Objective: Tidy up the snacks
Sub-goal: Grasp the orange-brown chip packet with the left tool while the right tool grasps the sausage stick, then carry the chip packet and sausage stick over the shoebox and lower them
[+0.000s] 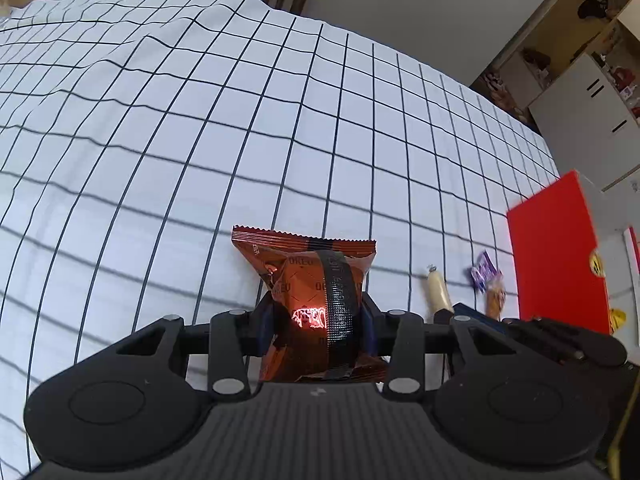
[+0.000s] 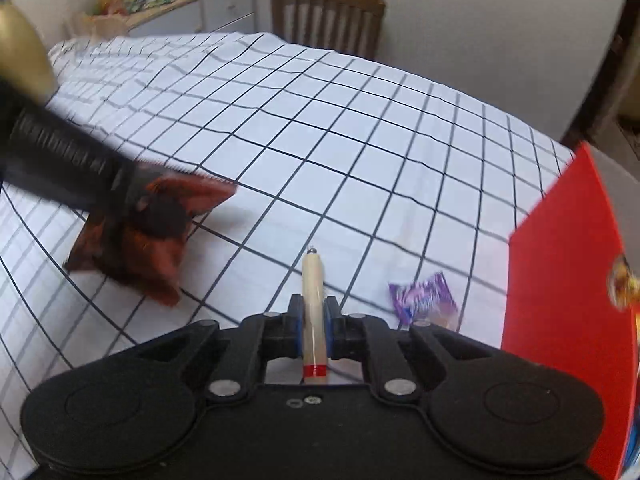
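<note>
The left wrist view shows the left tool [image 1: 318, 320] clamped on one orange-brown snack packet [image 1: 312, 280], lifted above the checked tablecloth [image 1: 200, 140]. Only this view shows the cupboard shelves [image 1: 592, 40] at the far right. The right wrist view shows the right tool [image 2: 314, 330] clenched on one pale sausage stick [image 2: 312, 300] with a red band at its near end, its far tip resting on or just over the table. Only this view shows the wooden chair [image 2: 328, 16] whole and the sideboard [image 2: 192, 4] with clutter on top. One purple wrapper [image 2: 424, 298] lies on the cloth beside the stick. One red box [image 2: 568, 280] stands at the right edge; its inside is hidden.
</note>
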